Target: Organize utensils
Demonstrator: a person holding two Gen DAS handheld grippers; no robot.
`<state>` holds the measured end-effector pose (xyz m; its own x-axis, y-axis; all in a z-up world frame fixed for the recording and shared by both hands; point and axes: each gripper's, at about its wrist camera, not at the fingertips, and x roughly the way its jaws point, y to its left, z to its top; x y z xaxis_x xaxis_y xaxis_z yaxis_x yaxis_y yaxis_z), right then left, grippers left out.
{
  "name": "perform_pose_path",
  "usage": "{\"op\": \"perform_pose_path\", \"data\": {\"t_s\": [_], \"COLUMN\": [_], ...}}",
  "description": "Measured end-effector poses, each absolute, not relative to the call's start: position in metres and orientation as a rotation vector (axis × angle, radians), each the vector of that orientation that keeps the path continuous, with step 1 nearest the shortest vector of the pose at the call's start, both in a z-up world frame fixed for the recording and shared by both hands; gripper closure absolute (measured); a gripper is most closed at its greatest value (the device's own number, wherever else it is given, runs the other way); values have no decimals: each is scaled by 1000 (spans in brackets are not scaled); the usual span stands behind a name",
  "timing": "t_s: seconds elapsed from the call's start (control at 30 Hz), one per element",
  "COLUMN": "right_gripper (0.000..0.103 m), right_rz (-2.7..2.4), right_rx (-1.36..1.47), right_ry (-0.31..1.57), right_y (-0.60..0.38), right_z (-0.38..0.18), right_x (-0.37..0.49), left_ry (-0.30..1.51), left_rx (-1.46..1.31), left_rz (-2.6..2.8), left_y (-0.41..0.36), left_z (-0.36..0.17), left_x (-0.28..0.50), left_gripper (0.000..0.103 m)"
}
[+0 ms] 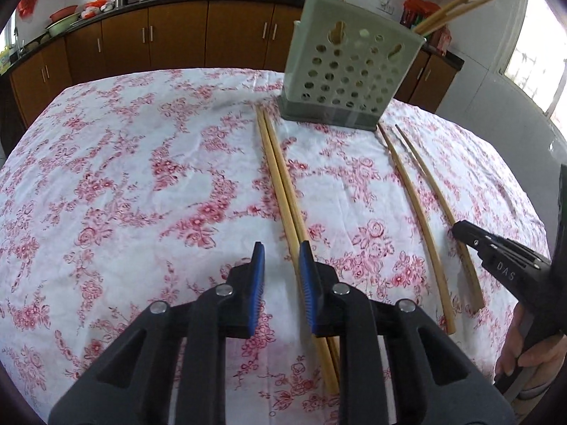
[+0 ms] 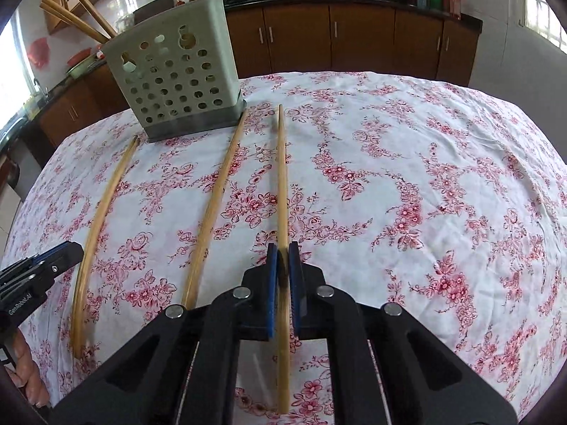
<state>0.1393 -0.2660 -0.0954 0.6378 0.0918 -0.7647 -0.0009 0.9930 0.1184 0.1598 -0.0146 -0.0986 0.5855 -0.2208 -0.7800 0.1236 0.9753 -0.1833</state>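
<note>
A grey-green perforated utensil holder [image 1: 349,67] stands at the far side of the table with several chopsticks in it; it also shows in the right wrist view [image 2: 177,78]. A pair of chopsticks [image 1: 283,191] lies on the cloth and runs under my open left gripper [image 1: 281,260], beside its right pad. Two single chopsticks [image 1: 418,209] lie to the right. My right gripper [image 2: 282,265] is shut on the rightmost chopstick [image 2: 282,184], which still lies along the table. Two other chopstick lines [image 2: 212,205] lie left of it.
The table carries a white cloth with red flowers [image 1: 141,177]. Brown kitchen cabinets [image 1: 177,35] and a dark counter with pots stand behind. The right gripper's body [image 1: 503,262] shows at the right edge of the left wrist view; the left gripper's [image 2: 32,276] at the left edge of the right wrist view.
</note>
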Motion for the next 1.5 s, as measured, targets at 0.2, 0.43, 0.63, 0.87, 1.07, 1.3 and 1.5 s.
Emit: {"op": "perform_pose_path", "data": {"t_s": [0.2, 0.43, 0.63, 0.87, 1.07, 1.3, 1.5], "right_gripper": [95, 94, 95, 95, 95, 95, 95], "right_rz": [56, 89, 10, -17, -19, -16, -16], "right_rx": [85, 39, 59, 77, 71, 78, 77], "right_ry": [879, 865, 854, 854, 855, 855, 855], "right_y": [-265, -256, -275, -286, -284, -284, -285], "right_z": [-94, -94, -95, -95, -96, -96, -96], "right_x": [140, 139, 156, 166, 167, 167, 167], "left_ry": [927, 911, 910, 904, 903, 901, 901], "left_rx": [-60, -28, -33, -71, -91, -101, -100], "left_rz": [-195, -129, -8, 31, 22, 16, 16], "left_y": [-24, -17, 30, 57, 58, 63, 64], "left_z": [-102, -103, -104, -104, -106, -108, -108], "left_x": [163, 176, 195, 207, 209, 205, 205], "left_gripper": [83, 94, 94, 93, 93, 92, 92]}}
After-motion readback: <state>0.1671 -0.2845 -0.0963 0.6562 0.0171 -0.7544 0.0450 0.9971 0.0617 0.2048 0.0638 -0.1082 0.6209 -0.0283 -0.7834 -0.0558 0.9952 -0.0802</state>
